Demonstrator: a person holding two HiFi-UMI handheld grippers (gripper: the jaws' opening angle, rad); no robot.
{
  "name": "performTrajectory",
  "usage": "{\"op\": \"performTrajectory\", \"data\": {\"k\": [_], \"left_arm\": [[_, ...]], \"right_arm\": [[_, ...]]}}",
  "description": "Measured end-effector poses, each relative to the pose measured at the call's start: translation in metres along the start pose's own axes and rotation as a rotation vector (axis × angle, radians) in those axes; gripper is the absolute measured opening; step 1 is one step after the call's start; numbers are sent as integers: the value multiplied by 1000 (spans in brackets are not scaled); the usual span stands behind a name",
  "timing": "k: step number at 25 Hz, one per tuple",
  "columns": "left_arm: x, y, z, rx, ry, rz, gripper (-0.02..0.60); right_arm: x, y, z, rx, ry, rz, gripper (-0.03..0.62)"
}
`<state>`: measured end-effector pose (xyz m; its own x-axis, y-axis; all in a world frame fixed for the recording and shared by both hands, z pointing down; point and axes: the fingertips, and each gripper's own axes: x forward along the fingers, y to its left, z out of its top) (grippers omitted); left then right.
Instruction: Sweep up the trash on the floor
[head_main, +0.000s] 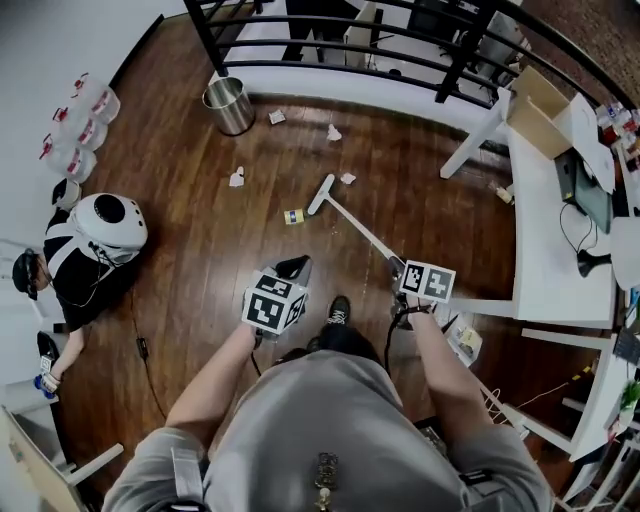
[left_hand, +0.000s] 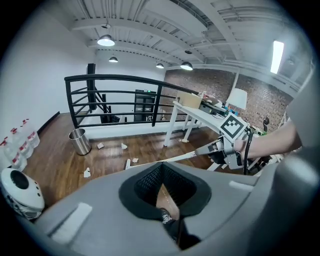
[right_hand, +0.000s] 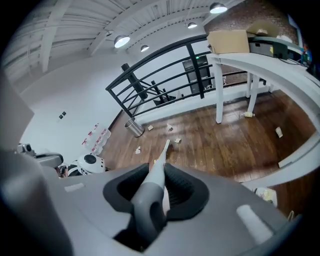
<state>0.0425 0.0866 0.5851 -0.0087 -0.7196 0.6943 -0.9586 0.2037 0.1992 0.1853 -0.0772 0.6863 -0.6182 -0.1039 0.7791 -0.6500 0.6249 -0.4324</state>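
A long white broom (head_main: 352, 217) slants over the dark wooden floor. Its flat head lies just beside a small yellow scrap (head_main: 294, 216), perhaps a wrapper, and its grey grip is clamped in the right gripper (right_hand: 159, 184) jaws. Crumpled white paper scraps (head_main: 237, 178) lie scattered around the head, well apart.

Nothing here reads as a word or a number. The cube (head_main: 274, 303) on the left tool (head_main: 296, 268) and its twin cube (head_main: 428, 281) on the right tool (head_main: 398, 268) show black-and-white square patterns, no letters. Red labels on the bottles (head_main: 80, 125) by the wall are too small. White print on the black shoe (left_hand: 167, 217) is blurred. The green-lit sign (right_hand: 200, 57) over the far doorway is too small as well.
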Motion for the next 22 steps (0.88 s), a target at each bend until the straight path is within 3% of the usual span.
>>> {"op": "performTrajectory", "data": {"k": [5, 10, 17, 22], "left_arm": [[10, 32, 29, -35, -15, 47, 8], [4, 69, 35, -70, -22, 68, 8], [-13, 103, 18, -91, -24, 60, 8], [-19, 122, -5, -127, -11, 57, 8]], "right_arm": [[35, 14, 49, -55, 7, 16, 98], [39, 45, 78, -138, 8, 34, 98], [-9, 76, 67, -196, 20, 69, 98], [-32, 92, 35, -209, 68, 70, 98]]}}
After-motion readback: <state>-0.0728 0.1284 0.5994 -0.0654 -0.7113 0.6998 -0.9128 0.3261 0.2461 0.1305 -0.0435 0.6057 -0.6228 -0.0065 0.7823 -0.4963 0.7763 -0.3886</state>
